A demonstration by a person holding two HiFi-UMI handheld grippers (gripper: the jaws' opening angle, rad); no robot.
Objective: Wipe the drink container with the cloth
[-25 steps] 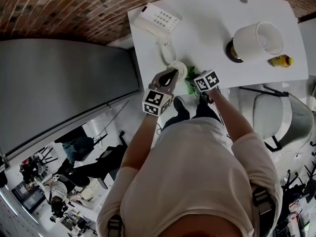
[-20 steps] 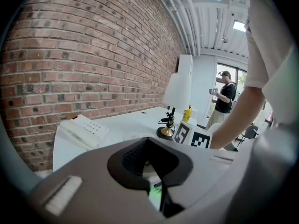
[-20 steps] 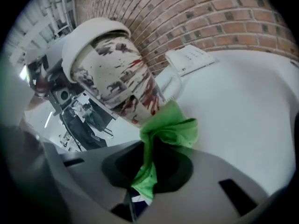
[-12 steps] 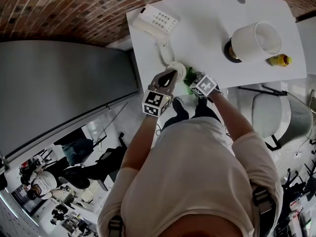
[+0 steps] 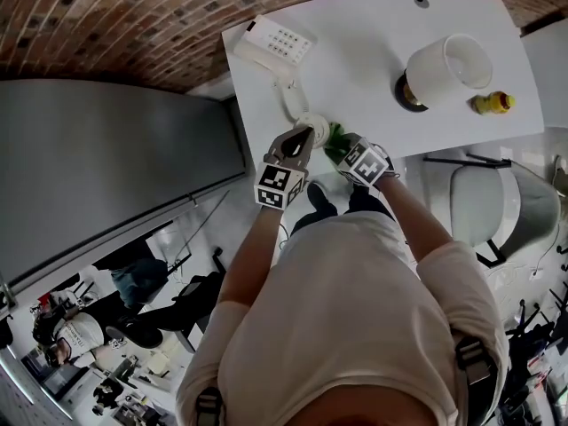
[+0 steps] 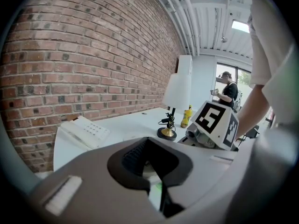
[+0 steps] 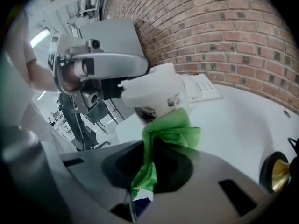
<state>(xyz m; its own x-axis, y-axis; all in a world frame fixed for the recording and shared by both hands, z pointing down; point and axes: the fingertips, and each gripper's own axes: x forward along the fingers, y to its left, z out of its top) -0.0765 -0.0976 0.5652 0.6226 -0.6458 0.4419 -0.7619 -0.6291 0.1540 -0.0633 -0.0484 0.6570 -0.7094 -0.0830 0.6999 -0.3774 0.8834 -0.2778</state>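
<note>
Holding drink container [image 7: 154,94] in left gripper [image 5: 304,137], fingers clenched on upper wall near rim. Tilted, apparently clear of tabletop [image 5: 373,43]; contact not confirmable. Located close to phone [image 5: 277,39], on the person's side of it, over the tabletop edge nearest the body.

Pinching green cloth [image 7: 168,134] in right gripper [image 5: 343,147], fingers clamped on a bunched tail. Free end pressed vs. container's lower wall & base, on the side away from phone.

Also noted, well apart from phone toward the other end of tabletop: lamp [image 5: 444,60], yellow bottle [image 5: 493,103]. Not involved.

Step in hand (judged): wiping lower wall, mid-task. Cannot tell how much of wall is done.

To do well:
- Keep left grip firm but not crushing; thin-walled by look, likely to deform.
- Sweep cloth round wall w/ steady light pressure, turning container w/ left wrist rather than chasing w/ right.
- Keep cloth wad between right fingers & wall, so hard fingers never scrape the dark print.
- Re-grip left lower down afterwards to expose the covered strip near rim.
- Avoid pushing along container axis: risk of popping it out of left fingers.
- Keep tilt modest in case of liquid inside; contents not visible.
</note>
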